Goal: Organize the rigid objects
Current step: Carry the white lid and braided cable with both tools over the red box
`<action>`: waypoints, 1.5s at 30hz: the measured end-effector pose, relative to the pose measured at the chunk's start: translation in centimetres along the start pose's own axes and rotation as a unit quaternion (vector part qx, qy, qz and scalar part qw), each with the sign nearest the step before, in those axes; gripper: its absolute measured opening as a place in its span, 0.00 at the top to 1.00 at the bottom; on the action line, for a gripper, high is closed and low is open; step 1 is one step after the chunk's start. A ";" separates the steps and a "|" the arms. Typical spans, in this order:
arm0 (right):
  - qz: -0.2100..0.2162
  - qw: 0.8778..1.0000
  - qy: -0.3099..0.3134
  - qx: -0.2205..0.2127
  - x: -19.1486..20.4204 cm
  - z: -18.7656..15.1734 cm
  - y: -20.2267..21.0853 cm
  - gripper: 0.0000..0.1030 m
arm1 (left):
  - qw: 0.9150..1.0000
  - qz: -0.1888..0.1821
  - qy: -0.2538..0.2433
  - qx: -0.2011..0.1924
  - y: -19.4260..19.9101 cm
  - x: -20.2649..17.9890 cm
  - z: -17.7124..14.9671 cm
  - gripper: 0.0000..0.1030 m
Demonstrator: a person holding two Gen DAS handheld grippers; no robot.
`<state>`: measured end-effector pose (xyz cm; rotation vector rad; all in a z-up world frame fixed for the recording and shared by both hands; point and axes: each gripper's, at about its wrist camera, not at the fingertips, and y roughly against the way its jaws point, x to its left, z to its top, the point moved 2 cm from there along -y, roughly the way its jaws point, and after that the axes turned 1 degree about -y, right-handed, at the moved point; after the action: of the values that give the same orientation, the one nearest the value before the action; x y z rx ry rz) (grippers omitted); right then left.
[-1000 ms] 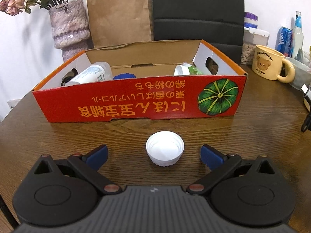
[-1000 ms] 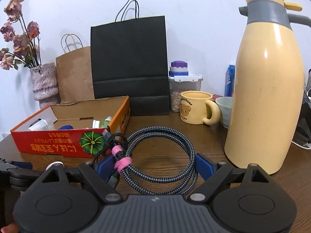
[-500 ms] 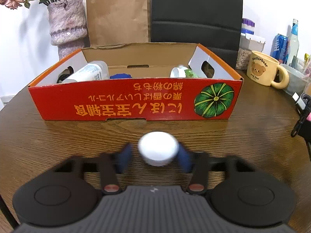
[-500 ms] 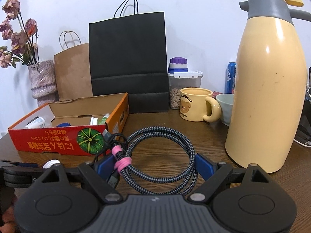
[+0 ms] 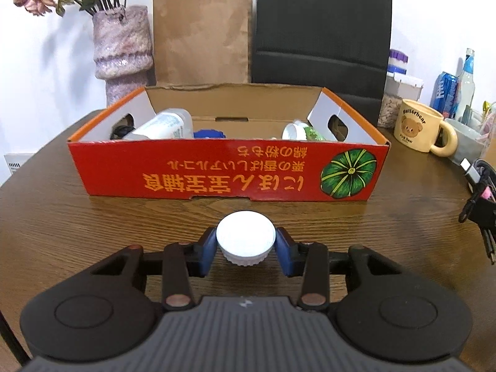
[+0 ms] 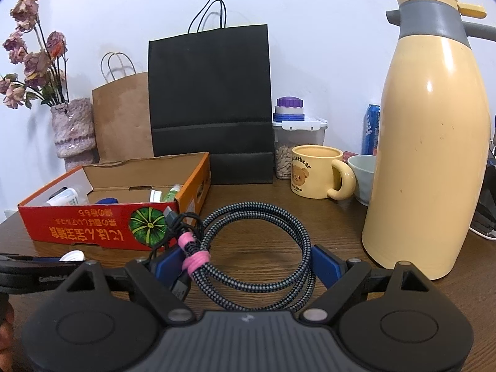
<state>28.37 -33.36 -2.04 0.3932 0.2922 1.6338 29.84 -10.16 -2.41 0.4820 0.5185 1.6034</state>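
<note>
Brown wooden table, red box near its back edge, left gripper squeezing white cap, right gripper jaws apart around coiled cable

white cap; red box, green pumpkin print.

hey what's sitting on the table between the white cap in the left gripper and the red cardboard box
Nothing. In the left wrist view, only bare wooden table separates the white cap, clamped in the left gripper, from the red cardboard box.
</note>
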 end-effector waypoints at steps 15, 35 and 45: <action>0.039 0.998 0.025 -0.031 3.2 0.7 2.5 0.16 | 0.999 -0.018 0.005 -0.042 5.1 2.7 0.2 0.60; 0.050 0.997 0.023 -0.045 9.7 3.9 2.1 0.16 | 0.994 -0.033 0.031 -0.098 7.1 7.0 5.6 0.60; 0.042 0.997 0.028 -0.059 12.4 5.9 0.0 0.16 | 0.991 -0.033 0.047 -0.122 6.2 8.8 8.2 0.60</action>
<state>29.91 -21.33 4.36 0.2728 0.2233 1.7375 28.83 -1.45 7.89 0.2051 0.3976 1.6059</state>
